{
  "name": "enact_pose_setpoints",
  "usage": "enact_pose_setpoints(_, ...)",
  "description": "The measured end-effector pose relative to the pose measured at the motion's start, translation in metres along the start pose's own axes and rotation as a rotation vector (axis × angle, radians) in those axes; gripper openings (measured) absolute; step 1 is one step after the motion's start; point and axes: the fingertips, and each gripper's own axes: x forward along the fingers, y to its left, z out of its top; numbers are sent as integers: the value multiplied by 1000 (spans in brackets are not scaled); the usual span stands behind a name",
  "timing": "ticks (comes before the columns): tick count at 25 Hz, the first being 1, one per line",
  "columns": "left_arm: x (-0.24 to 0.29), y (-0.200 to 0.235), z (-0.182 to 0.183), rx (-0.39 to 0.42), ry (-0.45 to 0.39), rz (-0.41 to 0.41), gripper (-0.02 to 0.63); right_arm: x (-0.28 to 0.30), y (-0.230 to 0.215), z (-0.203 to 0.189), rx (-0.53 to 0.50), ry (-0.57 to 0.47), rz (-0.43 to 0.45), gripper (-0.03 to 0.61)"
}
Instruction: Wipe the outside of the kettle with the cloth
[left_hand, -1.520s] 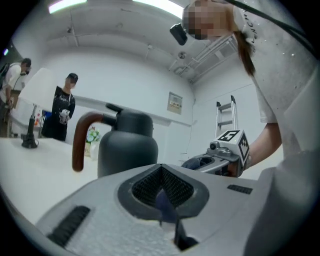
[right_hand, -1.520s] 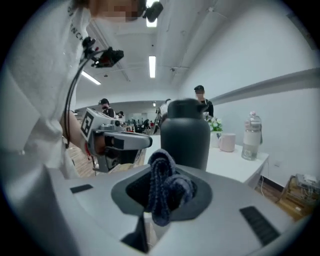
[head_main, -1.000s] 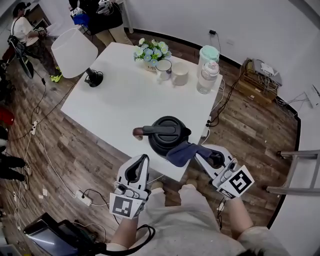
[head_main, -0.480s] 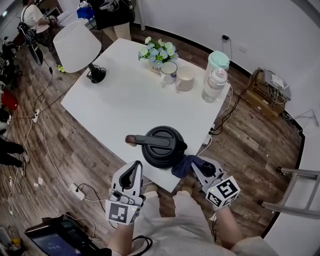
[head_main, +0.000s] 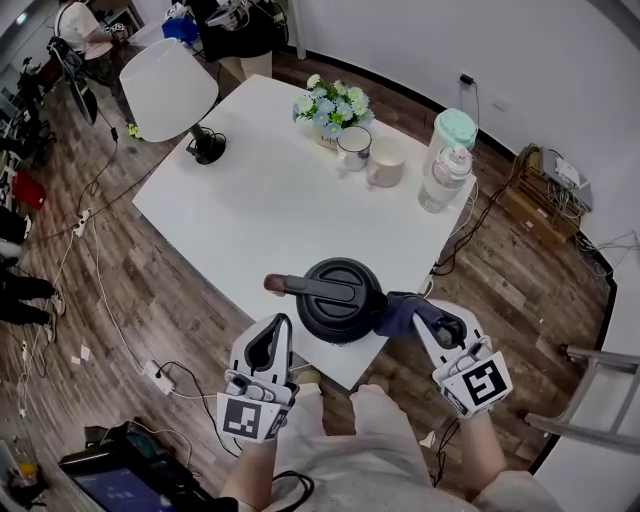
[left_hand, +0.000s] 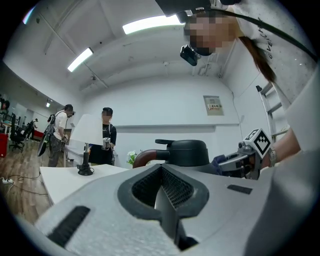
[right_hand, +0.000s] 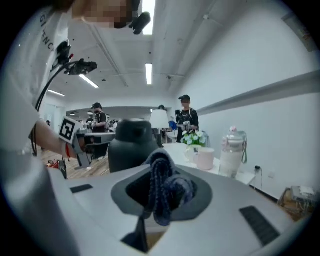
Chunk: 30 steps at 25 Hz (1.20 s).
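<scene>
Left gripper (head_main: 281, 326): held low in front of my body, off the near edge of the table (head_main: 260, 190), nose pointed up toward the kettle (head_main: 340, 298). It sits to the kettle's near-left, apart from it. In the left gripper view the two jaws meet along a closed seam, with nothing between them. Beyond them, that view shows the kettle's dark lid and handle.

Right gripper (head_main: 428, 318): held at the kettle's near-right, forearm coming in from my lower right, marker cube toward me, nose angled inward at the kettle's side. The jaws are clamped on the cloth (head_main: 395, 312), a dark blue bundle. In the right gripper view it bulges out of the jaw pocket in thick folds. From the head view, the free end of the cloth lies against the kettle's right flank, just below the lid.

Kettle: black, upright, close to the near edge of the white table. Its handle runs leftward across the top and ends in a brown tip.

Further back on the table, well apart from the kettle: a lamp (head_main: 170, 88) with a white shade, a pot of flowers (head_main: 335, 103), two mugs (head_main: 353, 146), and a clear jug (head_main: 448, 165) with a pale green lid.
</scene>
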Motion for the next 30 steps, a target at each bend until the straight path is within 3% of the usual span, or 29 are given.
enact_pose_setpoints(6, 6, 8, -6, -31, -13, 4, 6, 11, -27, 86, -40, -205, -3, 63)
enact_pose_setpoints(9, 11, 7, -13, -41, -10, -10, 6, 35, -30, 96, -64, -207, 61, 63)
enact_pose_setpoints(14, 17, 2, -21, -77, 0, -31, 6, 68, -18, 71, -84, -125, 206, 63)
enact_pose_setpoints(21, 16, 4, -24, -122, -6, -32, 6, 81, -27, 27, -126, 8, 257, 63)
enact_pose_setpoints(30, 17, 2, -32, -135, 11, -49, 6, 102, -26, -65, -166, 314, 331, 63)
